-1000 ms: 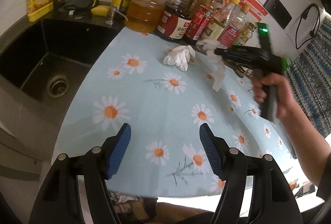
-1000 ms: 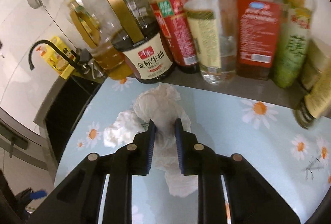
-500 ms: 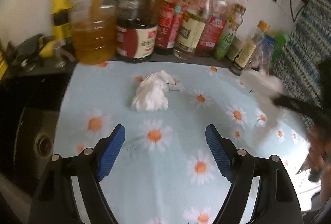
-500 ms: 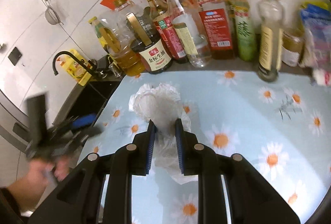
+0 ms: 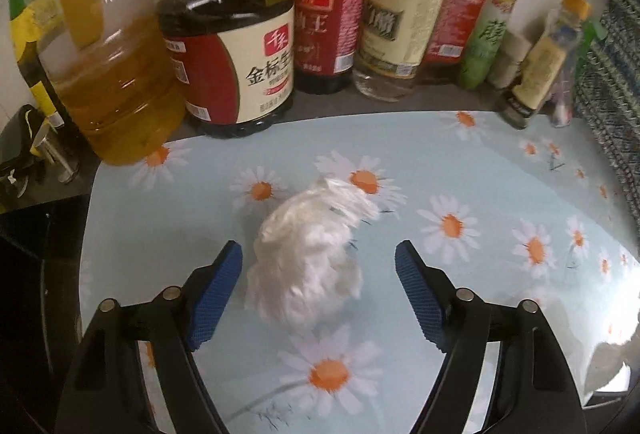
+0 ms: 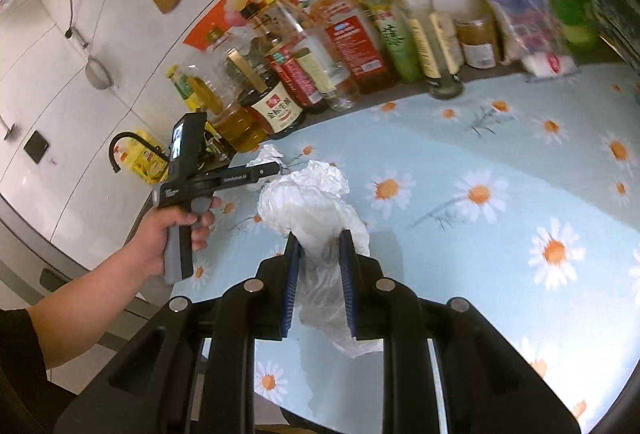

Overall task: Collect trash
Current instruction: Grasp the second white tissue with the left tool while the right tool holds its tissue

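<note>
The counter, under its daisy-print cover, carries a row of sauce and oil bottles along the wall, and only one piece of rubbish shows lying loose on it: a crumpled white tissue wad, sitting in front of the dark soy bottle. The left gripper is tipped down over that wad with its jaws released and set either side of it; they have just been narrowing, the wad is between them, and the blue pads do not yet press on it. The other piece is already off the counter: the right gripper has its jaws clenched on a thin crinkled white plastic wrapper, which bulges above the pads and hangs below them, held in the air over the cover. No bin or bag shows in either view, so where the rubbish is bound I cannot tell. As I judge it, the job is about halfway: one item picked up, one framed but not gripped, and both to be carried off and dropped
</note>
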### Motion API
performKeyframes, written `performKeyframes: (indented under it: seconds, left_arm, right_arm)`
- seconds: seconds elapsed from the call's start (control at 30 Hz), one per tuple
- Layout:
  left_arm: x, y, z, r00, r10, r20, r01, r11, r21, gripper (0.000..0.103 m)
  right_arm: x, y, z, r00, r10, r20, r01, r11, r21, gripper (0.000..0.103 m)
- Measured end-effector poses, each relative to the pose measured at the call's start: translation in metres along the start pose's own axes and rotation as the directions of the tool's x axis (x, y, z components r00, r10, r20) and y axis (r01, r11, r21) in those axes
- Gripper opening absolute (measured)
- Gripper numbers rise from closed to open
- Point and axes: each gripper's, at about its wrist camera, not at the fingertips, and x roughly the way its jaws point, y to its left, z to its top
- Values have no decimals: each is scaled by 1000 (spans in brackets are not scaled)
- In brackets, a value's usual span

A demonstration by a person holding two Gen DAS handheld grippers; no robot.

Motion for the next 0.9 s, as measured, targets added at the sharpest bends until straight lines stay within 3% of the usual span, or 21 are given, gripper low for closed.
performKeyframes:
  seconds: [0.23, 0.3, 0.9]
  left_arm:
    - [16, -4, 1, 1000, 3, -28, -2, 999, 49, 36]
    - [16, -7, -1, 1000, 5, -26, -4, 998, 61, 32]
    - [-20, 0, -13, 999, -43, 18, 42, 998, 46, 29]
  right_arm:
    - [-10, 6, -7, 1000, -11, 19, 11, 1000, 16, 22]
    - [-7, 7, -10, 1000, -18, 14, 18, 1000, 19, 22]
    - [7, 28, -11, 1000, 15, -7, -15, 1000, -7, 22]
